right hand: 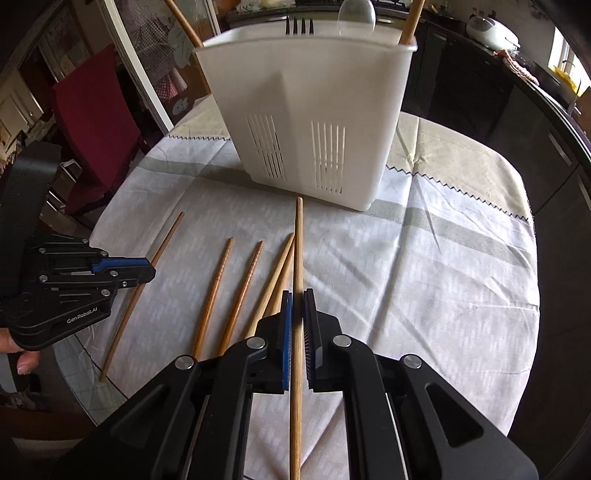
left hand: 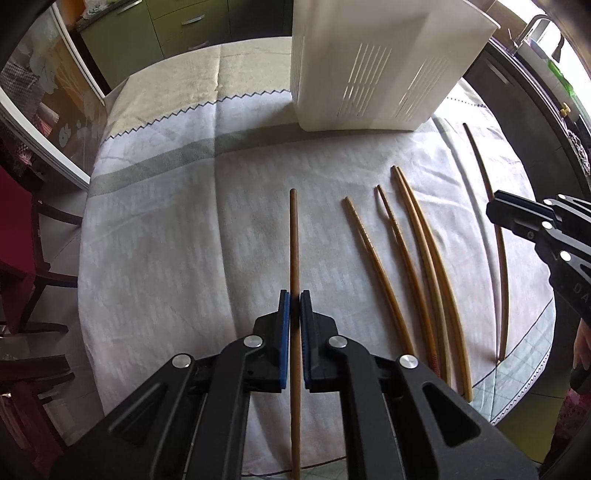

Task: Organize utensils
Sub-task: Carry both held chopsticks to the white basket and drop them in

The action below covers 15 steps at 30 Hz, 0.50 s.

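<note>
My left gripper (left hand: 294, 295) is shut on a dark wooden chopstick (left hand: 294, 236) that lies along the cloth, left of the others. My right gripper (right hand: 297, 295) is shut on a lighter chopstick (right hand: 298, 236) that points at the white slotted utensil holder (right hand: 306, 122). The holder (left hand: 369, 66) stands at the back of the table with a fork (right hand: 299, 26), a spoon (right hand: 357, 16) and wooden handles in it. Several more chopsticks (left hand: 417, 251) lie side by side on the cloth between the two grippers. The right gripper (left hand: 517, 218) shows at the right edge of the left wrist view, the left gripper (right hand: 147, 271) at the left edge of the right wrist view.
A white and grey tablecloth (left hand: 184, 240) covers the round table. A red chair (right hand: 92, 110) stands at the table's left side. Dark kitchen cabinets (right hand: 498, 92) run behind and to the right. The table edge is close on the near side.
</note>
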Available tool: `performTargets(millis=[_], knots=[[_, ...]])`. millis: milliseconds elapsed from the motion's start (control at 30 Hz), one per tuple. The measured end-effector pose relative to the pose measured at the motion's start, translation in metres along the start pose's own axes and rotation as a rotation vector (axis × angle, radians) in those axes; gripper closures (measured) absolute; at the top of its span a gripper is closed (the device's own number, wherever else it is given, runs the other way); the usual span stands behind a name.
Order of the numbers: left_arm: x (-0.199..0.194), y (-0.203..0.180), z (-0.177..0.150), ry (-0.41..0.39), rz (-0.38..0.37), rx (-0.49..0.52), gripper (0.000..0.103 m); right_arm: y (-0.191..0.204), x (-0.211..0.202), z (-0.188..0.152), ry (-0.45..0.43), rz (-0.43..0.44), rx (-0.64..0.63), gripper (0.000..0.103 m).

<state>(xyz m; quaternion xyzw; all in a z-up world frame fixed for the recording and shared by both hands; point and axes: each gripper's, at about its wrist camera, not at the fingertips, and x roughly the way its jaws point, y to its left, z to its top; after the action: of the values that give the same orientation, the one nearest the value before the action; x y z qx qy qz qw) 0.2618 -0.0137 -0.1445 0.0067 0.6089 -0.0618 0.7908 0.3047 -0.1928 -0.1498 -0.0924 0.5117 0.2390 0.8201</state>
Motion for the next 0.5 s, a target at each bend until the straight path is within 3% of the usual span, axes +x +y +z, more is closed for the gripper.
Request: performTargets(millis=[233,500], knots=[[-0.047,-0.002,-0.006,-0.091,-0.017,0.031,0.097,-0.013,-0.064,-0.014,-0.129,0.025,0.018,0.096],[-0.084,-0.014,-0.013,-0.166,-0.016,0.047,0.097,-0.020,-0.100,-0.033,-0.191,0.033,0.029,0.096]])
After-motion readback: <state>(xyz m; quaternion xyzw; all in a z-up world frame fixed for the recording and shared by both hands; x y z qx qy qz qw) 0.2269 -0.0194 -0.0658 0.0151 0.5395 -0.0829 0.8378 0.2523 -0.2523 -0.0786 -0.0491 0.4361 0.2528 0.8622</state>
